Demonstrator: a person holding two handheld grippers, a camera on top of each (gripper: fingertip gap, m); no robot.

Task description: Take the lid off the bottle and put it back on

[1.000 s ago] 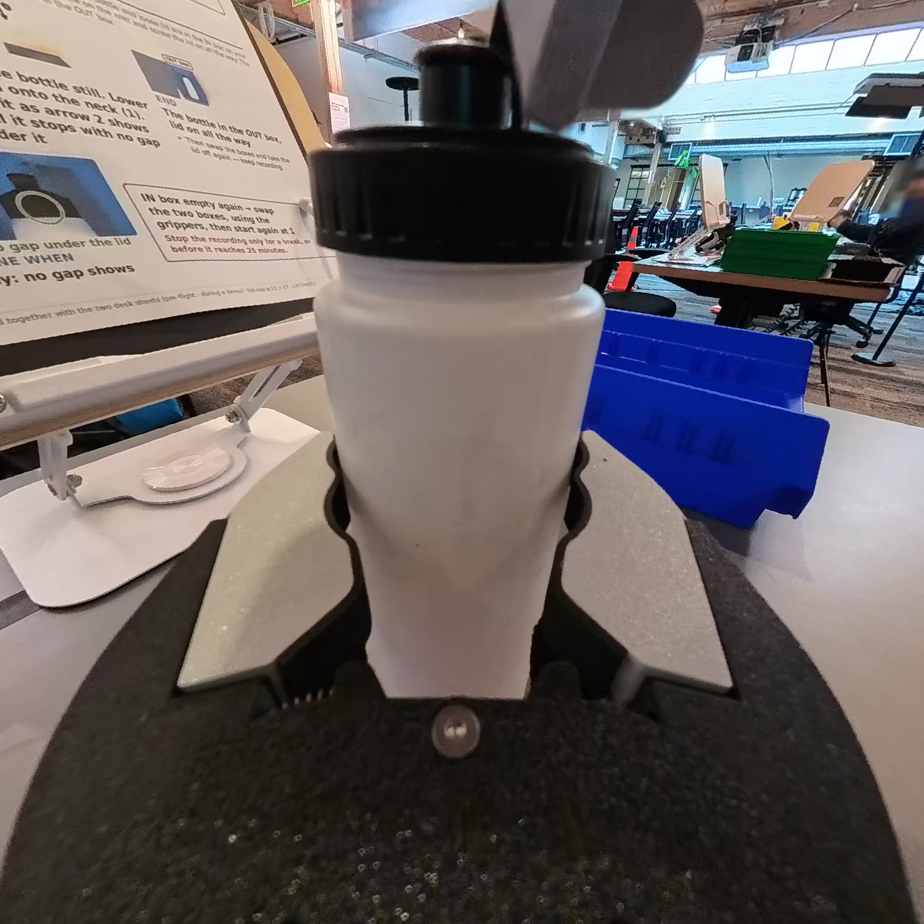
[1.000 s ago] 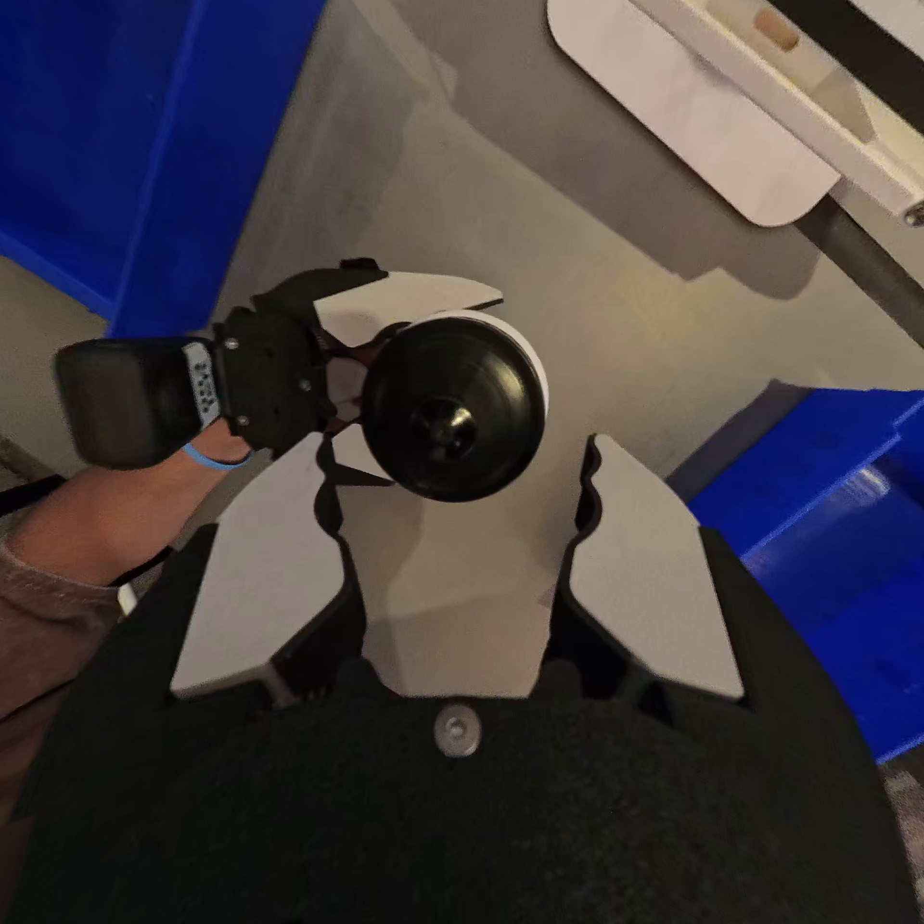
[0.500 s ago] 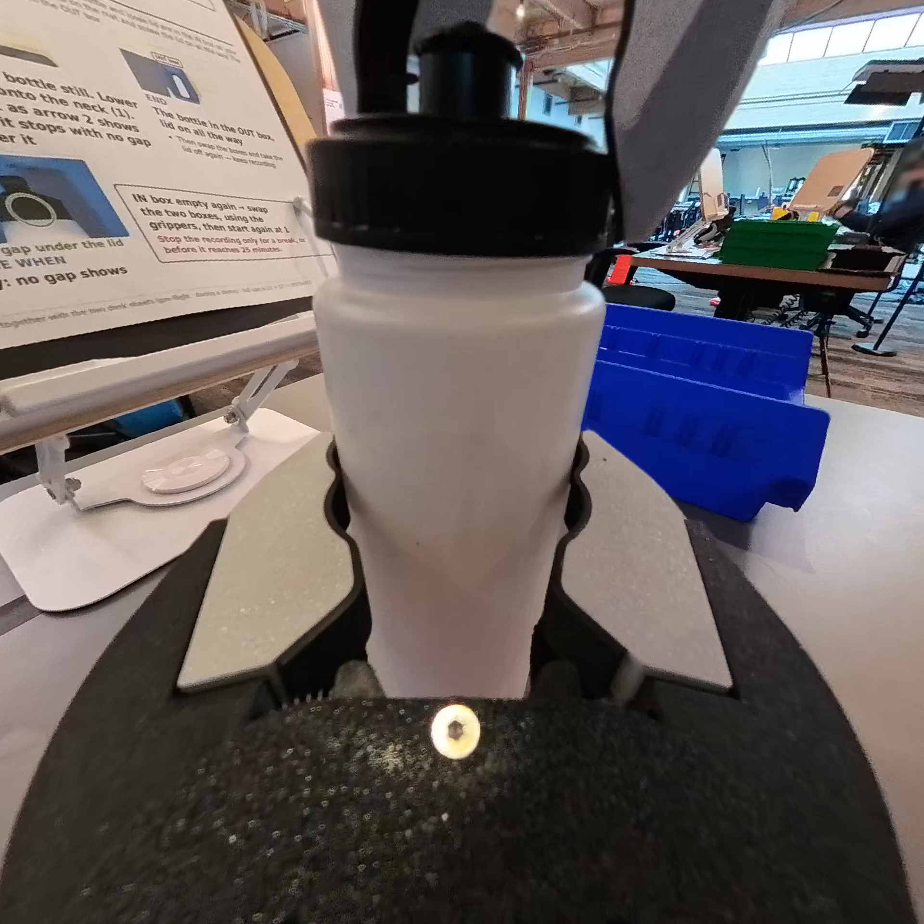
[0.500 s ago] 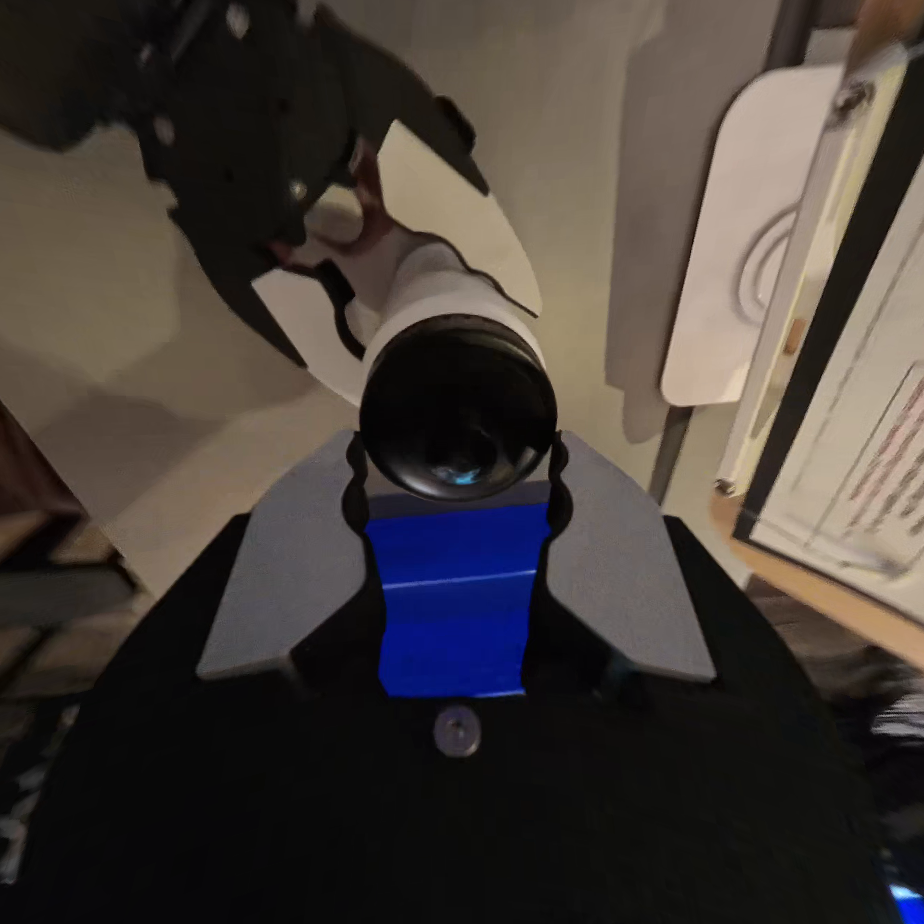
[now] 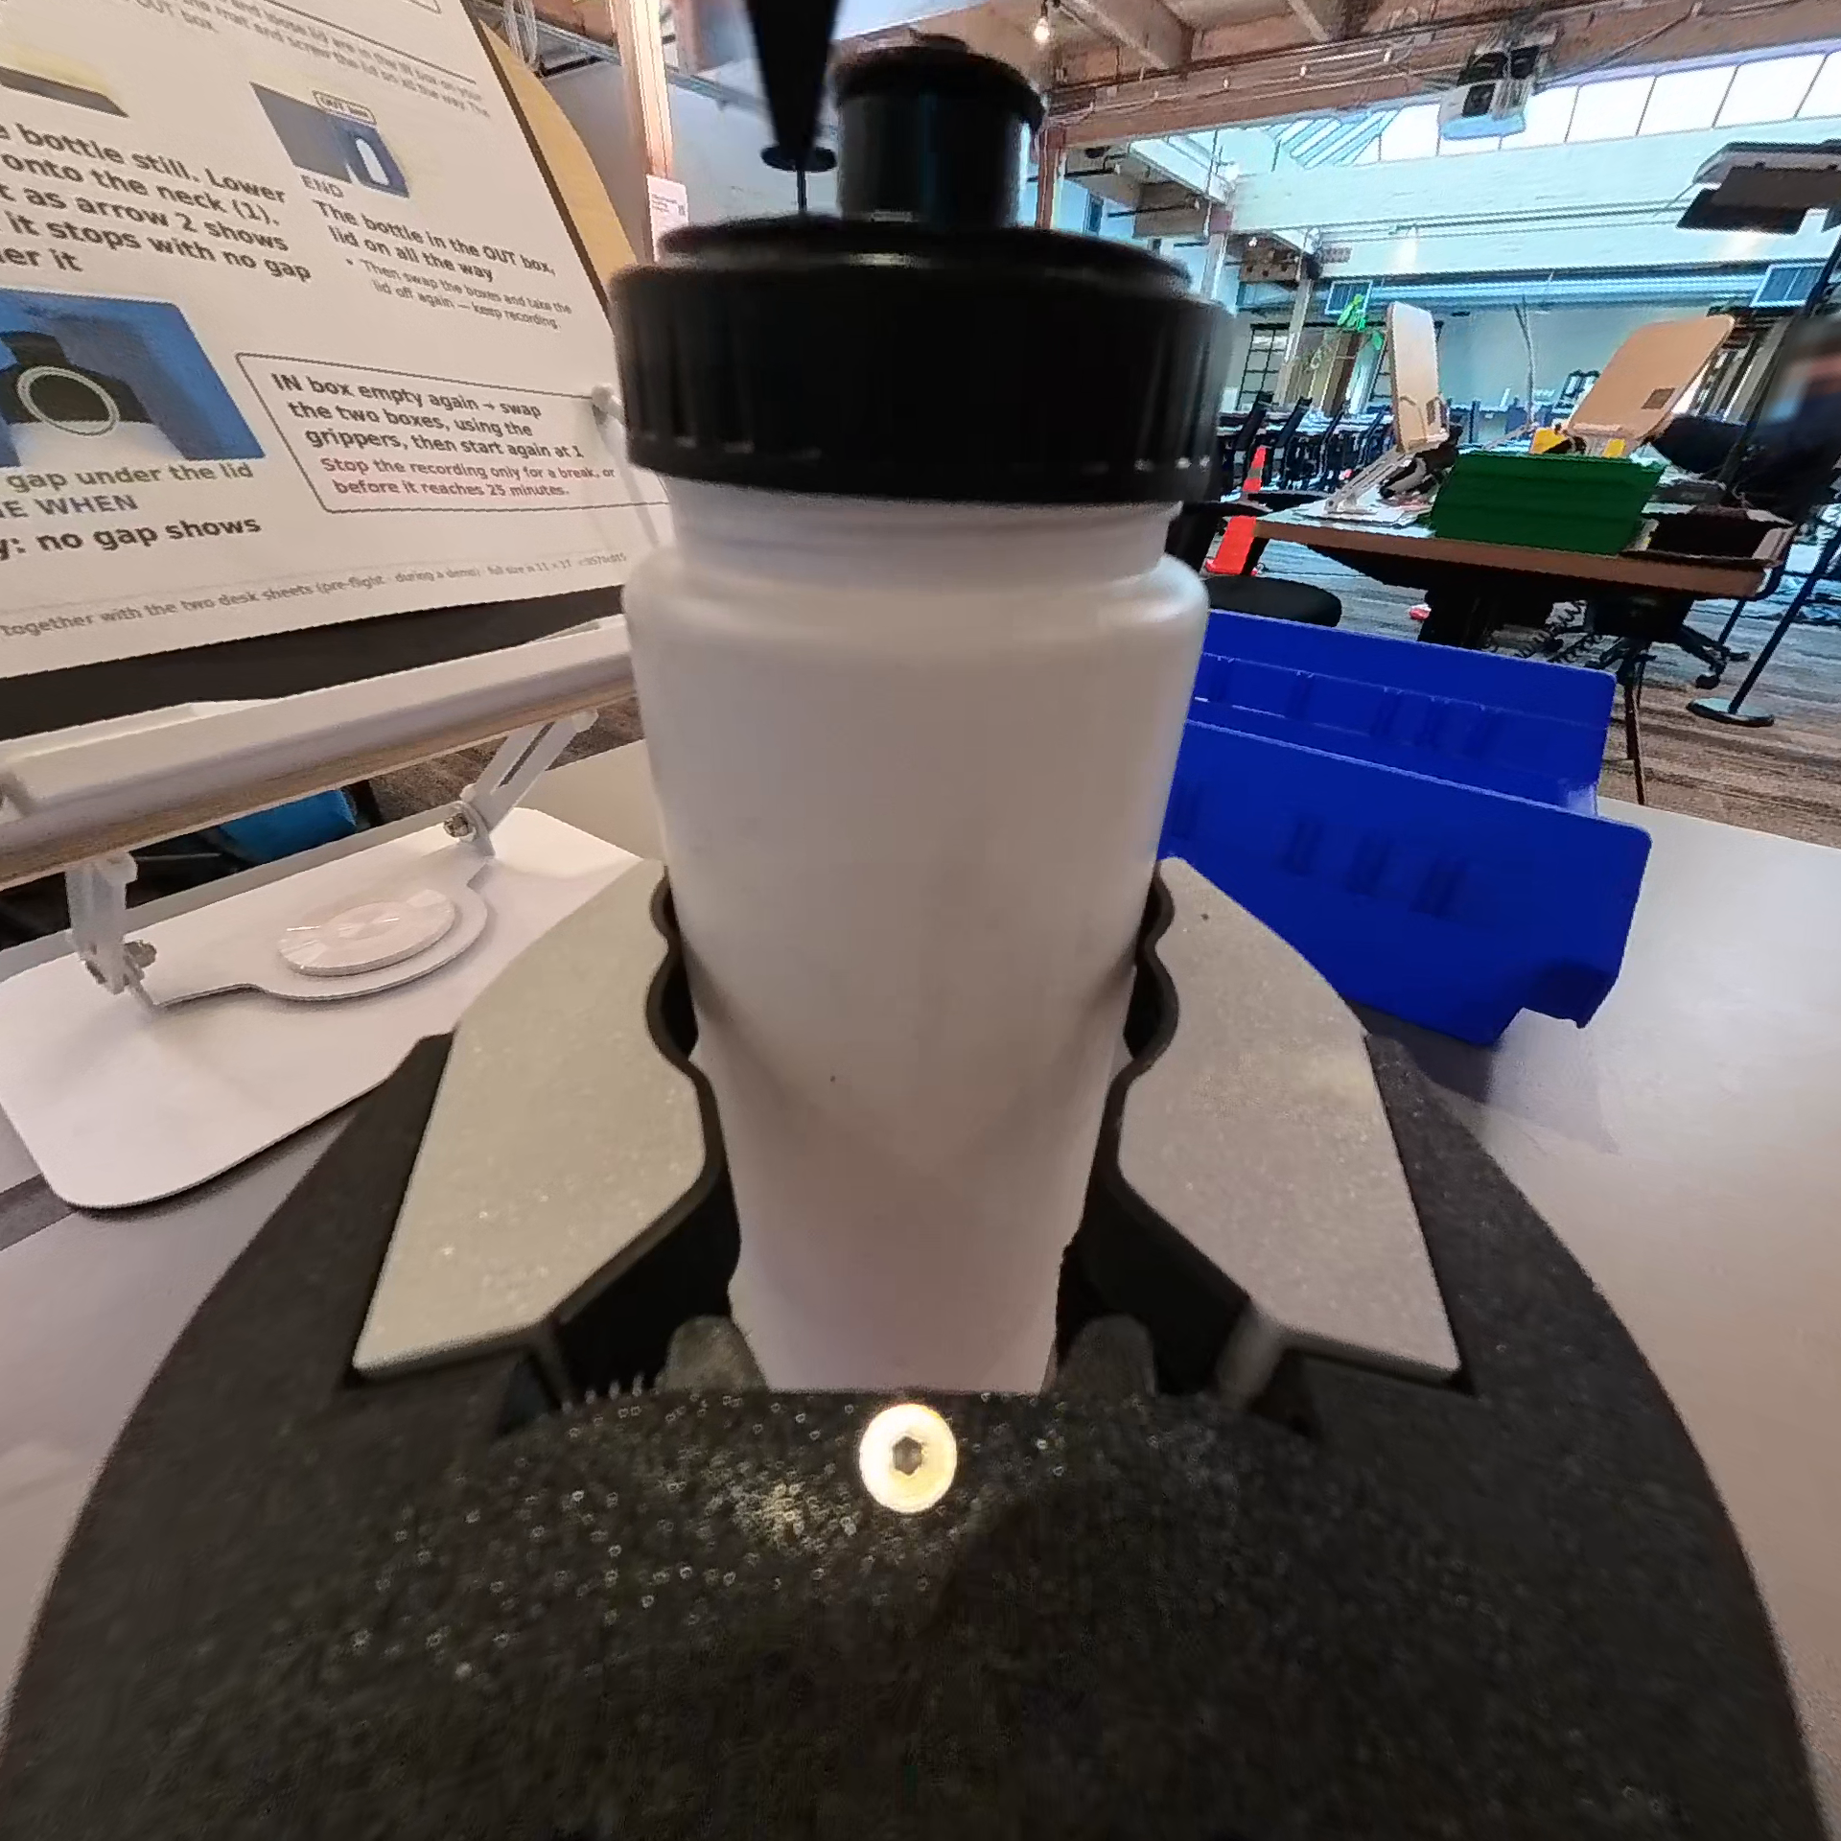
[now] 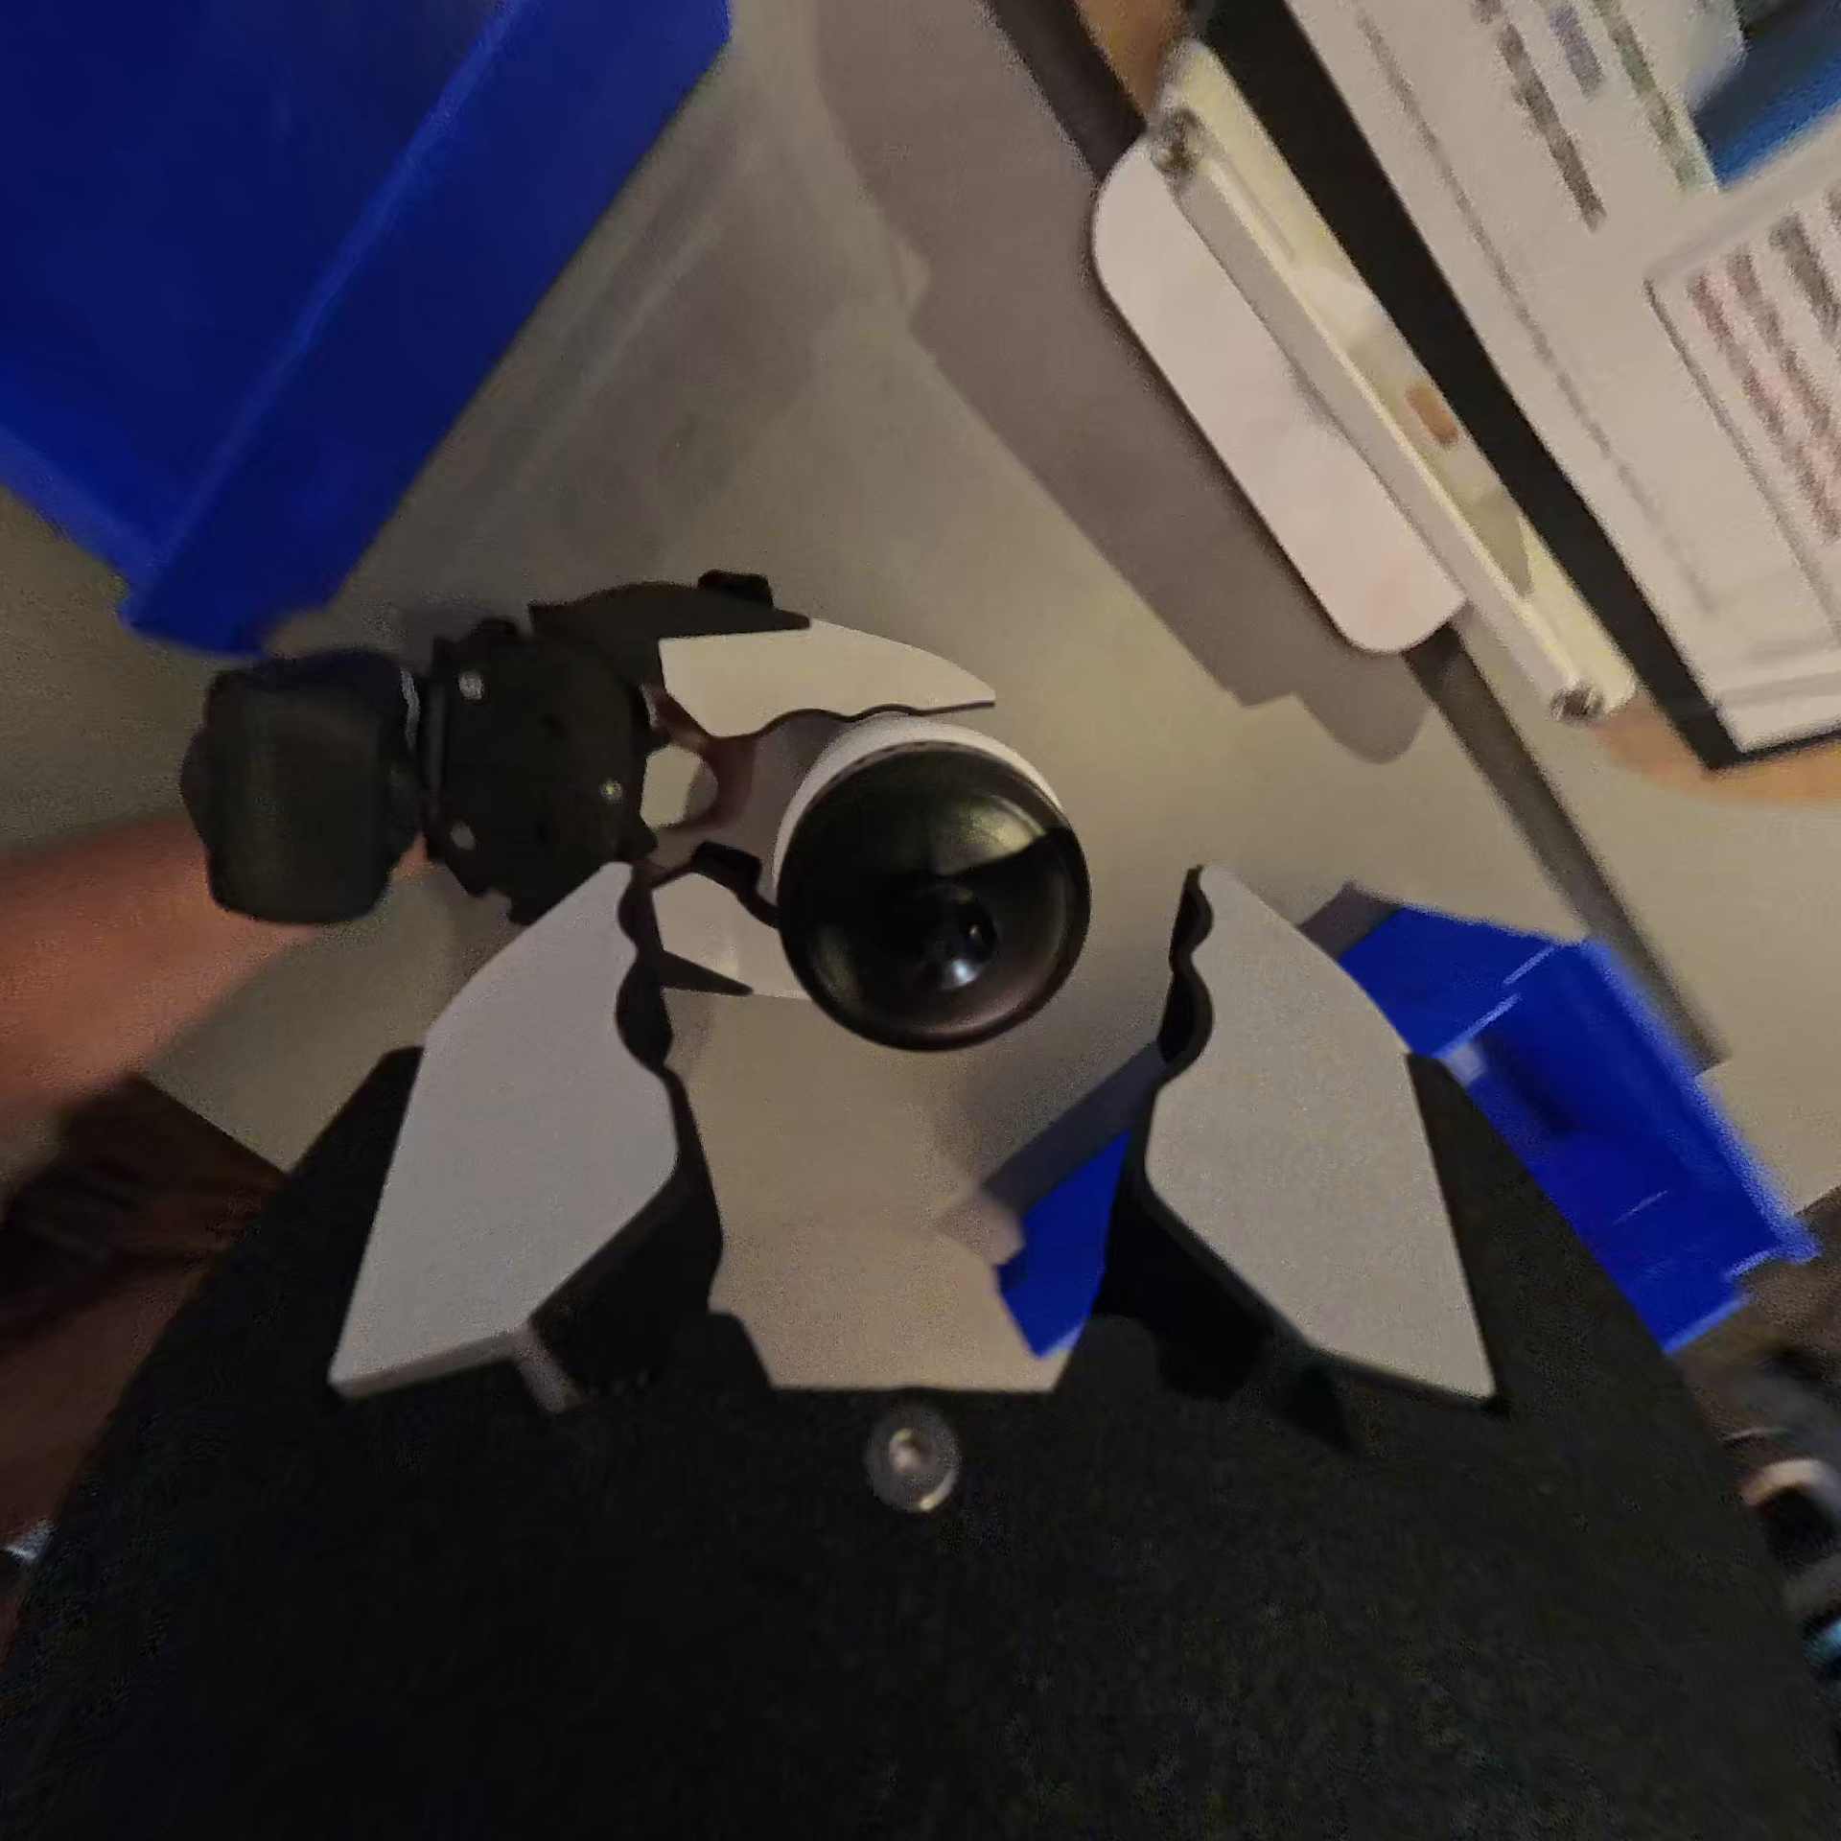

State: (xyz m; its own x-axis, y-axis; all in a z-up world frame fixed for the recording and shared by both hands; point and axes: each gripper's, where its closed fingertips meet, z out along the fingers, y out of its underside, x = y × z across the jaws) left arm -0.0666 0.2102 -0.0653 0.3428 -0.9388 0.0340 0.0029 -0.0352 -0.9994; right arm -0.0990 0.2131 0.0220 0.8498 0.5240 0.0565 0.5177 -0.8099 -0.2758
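Note:
A white bottle with a black screw lid stands upright in my left gripper. That gripper is shut on the bottle's body, with both pads pressed against its sides. In the right wrist view I look straight down on the lid. My right gripper is open above it, with a clear gap between each fingertip and the lid. The left gripper also shows there, clamped on the white body. One dark fingertip of the right gripper shows above the lid in the left wrist view.
A blue bin lies just right of the bottle on the grey table; two blue bins show from above. A white stand with an instruction sheet is at the left. A person's arm holds the left gripper.
Half a second ago my right gripper was shut around the lid and turned; it has now opened, let go and swung back. The lid stays on the bottle. The left gripper has held still.

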